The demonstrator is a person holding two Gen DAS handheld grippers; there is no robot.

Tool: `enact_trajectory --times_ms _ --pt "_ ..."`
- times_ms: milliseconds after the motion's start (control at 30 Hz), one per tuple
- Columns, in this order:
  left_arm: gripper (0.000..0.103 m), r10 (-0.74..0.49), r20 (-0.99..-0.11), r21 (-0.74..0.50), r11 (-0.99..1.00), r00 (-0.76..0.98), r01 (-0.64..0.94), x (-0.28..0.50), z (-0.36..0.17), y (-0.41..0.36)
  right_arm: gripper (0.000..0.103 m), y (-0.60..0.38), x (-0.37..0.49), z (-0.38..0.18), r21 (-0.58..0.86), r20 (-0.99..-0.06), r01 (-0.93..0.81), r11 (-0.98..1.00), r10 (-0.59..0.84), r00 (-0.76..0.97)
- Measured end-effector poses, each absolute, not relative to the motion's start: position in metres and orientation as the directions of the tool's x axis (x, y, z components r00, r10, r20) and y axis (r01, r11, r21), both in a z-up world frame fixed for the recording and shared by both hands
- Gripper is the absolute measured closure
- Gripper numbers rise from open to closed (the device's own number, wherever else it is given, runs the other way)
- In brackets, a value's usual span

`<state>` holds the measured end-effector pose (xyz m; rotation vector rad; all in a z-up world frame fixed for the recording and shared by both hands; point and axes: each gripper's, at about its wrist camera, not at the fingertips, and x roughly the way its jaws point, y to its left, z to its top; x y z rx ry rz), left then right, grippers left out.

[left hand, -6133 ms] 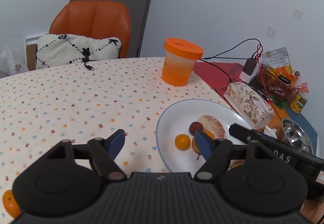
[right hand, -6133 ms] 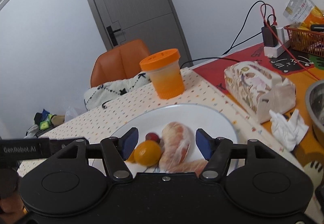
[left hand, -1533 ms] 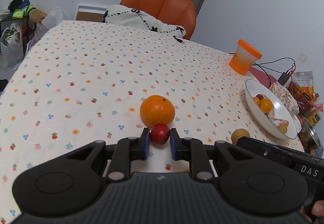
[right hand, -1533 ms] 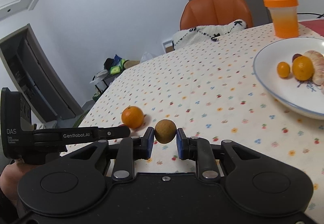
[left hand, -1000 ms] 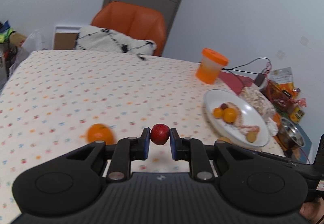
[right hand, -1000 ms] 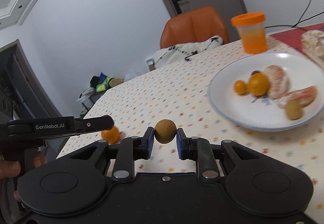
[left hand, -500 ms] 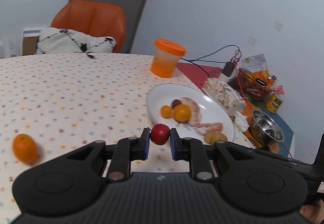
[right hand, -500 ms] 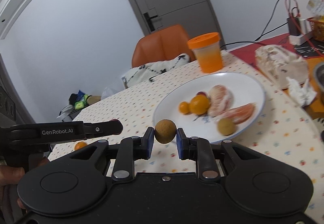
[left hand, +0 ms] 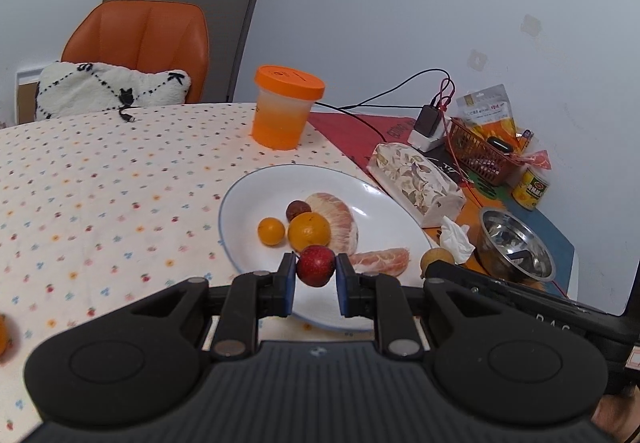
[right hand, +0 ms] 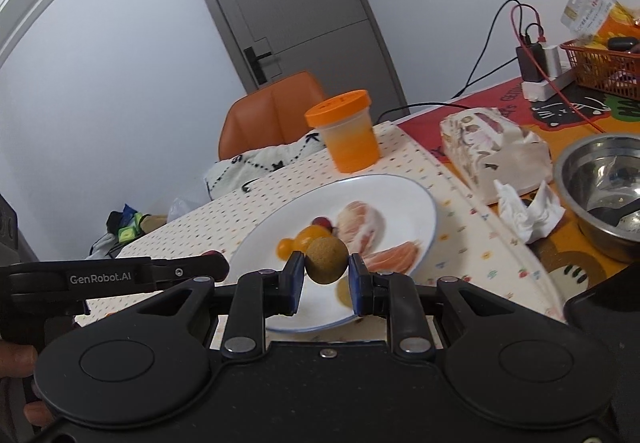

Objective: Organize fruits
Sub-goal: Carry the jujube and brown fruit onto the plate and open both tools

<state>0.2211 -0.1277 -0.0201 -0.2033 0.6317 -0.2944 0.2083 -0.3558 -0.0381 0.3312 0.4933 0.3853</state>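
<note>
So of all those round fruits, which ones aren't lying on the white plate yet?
Two are held above the white plate: the small red fruit pinched in the left gripper, and the brownish-green round fruit in the right gripper. The rest shown lie on it.

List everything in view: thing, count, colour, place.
plate: one, white, on the dotted tablecloth.
peeled citrus pieces: two, pale orange, on the plate.
oranges: two, orange, on the plate, one smaller.
dark red fruit: one, on the plate.
lidded container: one, orange, behind the plate.
tissue pack: one, floral, right of the plate.
metal bowl: one, silver, far right.
basket: one, brown-red, by the wall.
chair: one, orange, holding a white cushion.
left gripper: shut on a red fruit.
right gripper: shut on a brown fruit.
</note>
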Motion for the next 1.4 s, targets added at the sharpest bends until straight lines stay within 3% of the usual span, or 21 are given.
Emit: enact_trajectory --times_ms 767,833,933,1033,1100,1200,1400 --pt "0.084 -0.255 -0.615 -0.232 0.963 0.746 0.139 0.272 -0.039 -0.133 0.081 -0.362 0.27 -0.057 0.396 -0.418 -0.245 0.885 0.411 0.81" --pt "0.083 -0.254 -0.613 -0.232 0.963 0.748 0.137 0.27 -0.038 -0.131 0.073 -0.362 0.272 -0.056 0.399 -0.415 -0.24 0.885 0.408 0.813" --pt "0.08 -0.245 -0.613 -0.227 0.965 0.751 0.129 0.266 -0.035 -0.127 0.073 -0.359 0.27 -0.055 0.4 -0.411 -0.24 0.884 0.407 0.816" --pt "0.069 -0.238 -0.612 -0.245 0.964 0.754 0.105 0.259 -0.031 -0.118 0.072 -0.354 0.267 -0.051 0.41 -0.402 -0.251 0.877 0.421 0.813" --pt "0.047 -0.222 -0.603 -0.248 0.965 0.766 0.084 0.252 -0.028 -0.111 0.068 -0.348 0.264 -0.05 0.413 -0.398 -0.267 0.871 0.436 0.807" --pt "0.031 -0.19 -0.58 -0.23 0.971 0.793 0.064 0.238 -0.022 -0.101 0.065 -0.338 0.259 -0.049 0.423 -0.4 -0.28 0.862 0.455 0.795" --pt "0.019 -0.123 -0.555 -0.198 0.98 0.822 0.013 0.212 -0.012 -0.076 0.055 -0.316 0.242 -0.041 0.405 -0.39 -0.322 0.856 0.48 0.785"
